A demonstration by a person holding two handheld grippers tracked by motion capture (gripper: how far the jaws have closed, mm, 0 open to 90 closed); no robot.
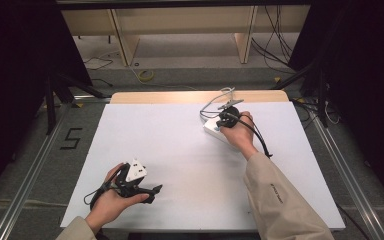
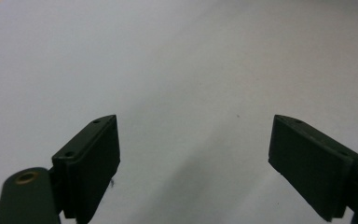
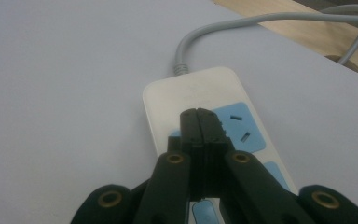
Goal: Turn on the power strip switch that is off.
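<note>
Pressing with right claw [image 3: 198,116], jaws closed and empty, on power strip [image 3: 205,93] at far right; keep tip centred. Left claw [image 2: 193,140] wide open, empty, over bare tabletop [image 2: 168,56].

— What sort of place is this?

— A lab or test room set up for recording, not a home. A white-covered table [image 1: 180,150] stands on grey carpet, with black curtains [image 1: 15,60] hanging on both sides.

— What else points to that?

— Metal rails [image 1: 27,175] run along the floor by the table, a black number five [image 1: 71,138] is taped on the carpet, and loose cables [image 1: 275,45] trail over the floor behind. A plain wooden bench frame [image 1: 180,25] stands at the back.
</note>
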